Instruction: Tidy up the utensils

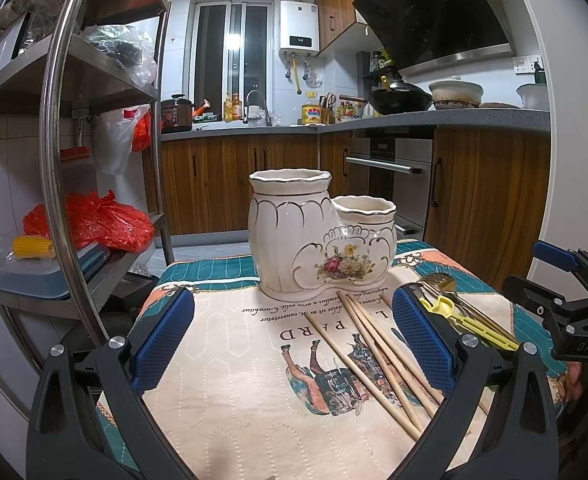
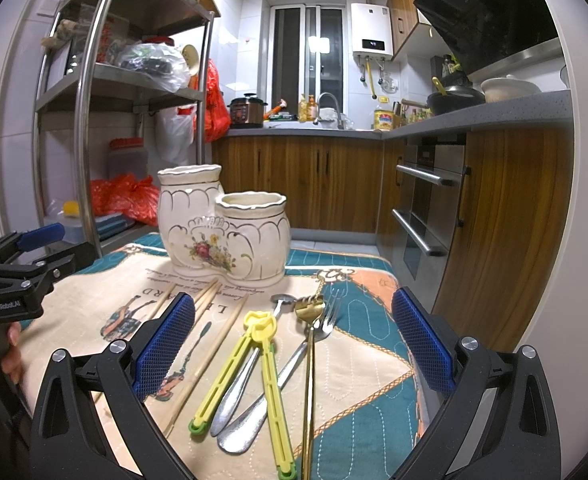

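A cream ceramic double-pot utensil holder (image 1: 314,236) (image 2: 222,232) stands at the far side of a quilted mat (image 1: 234,360) (image 2: 358,364). Several wooden chopsticks (image 1: 378,356) (image 2: 210,344) lie in front of it. Beside them lie yellow plastic tongs (image 2: 262,364) (image 1: 466,320), a gold fork (image 2: 310,344), a silver fork (image 2: 326,320) and silver spoons (image 2: 246,412). My left gripper (image 1: 294,336) hovers open over the mat, with the chopsticks near its right finger. My right gripper (image 2: 294,340) is open above the tongs and cutlery, holding nothing.
A steel shelf rack (image 1: 74,128) (image 2: 94,120) with red bags and boxes stands to the left. Wooden cabinets (image 1: 230,184), an oven (image 2: 426,208) and a worktop with pots lie behind. The other gripper shows at the frame edge (image 1: 566,300) (image 2: 18,276).
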Motion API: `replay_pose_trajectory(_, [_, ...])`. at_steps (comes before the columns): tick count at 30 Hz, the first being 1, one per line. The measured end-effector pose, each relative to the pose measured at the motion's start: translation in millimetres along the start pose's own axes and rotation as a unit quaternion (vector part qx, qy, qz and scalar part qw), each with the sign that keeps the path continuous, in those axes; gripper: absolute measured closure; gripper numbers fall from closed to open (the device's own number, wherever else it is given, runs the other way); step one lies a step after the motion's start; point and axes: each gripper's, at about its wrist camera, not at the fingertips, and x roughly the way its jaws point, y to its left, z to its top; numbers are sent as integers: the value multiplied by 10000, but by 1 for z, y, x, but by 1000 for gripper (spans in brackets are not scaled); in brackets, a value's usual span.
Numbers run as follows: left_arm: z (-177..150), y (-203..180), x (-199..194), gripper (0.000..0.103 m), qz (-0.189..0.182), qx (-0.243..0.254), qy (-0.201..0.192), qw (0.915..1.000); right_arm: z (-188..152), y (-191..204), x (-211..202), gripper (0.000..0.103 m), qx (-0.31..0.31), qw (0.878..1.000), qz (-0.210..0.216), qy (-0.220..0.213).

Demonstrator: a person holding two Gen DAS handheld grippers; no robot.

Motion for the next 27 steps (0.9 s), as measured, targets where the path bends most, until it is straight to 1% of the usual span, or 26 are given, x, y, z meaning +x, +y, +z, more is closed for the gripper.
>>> replay_pose_trajectory(14, [-1,-5,0,5,-65,32,33,10000,-3,-2,2,5,4,10000,1,9])
replay_pose_trajectory(20, [2,3,-1,5,-96,-101,62,9999,-2,-4,3,5,9,10000,-9,25])
replay_pose_trajectory(24, [11,9,1,5,-243,-185,203,9993,-5,-1,6,5,3,10000,8,76])
replay_pose_trajectory(26, [17,10,4,5,-182,-94,304,9993,-3,1,10,5,7,9998,21,190])
replay_pose_trajectory(27, [23,9,8,5,-122,11,452,9989,-3,1,12,5,26,9996,47,260])
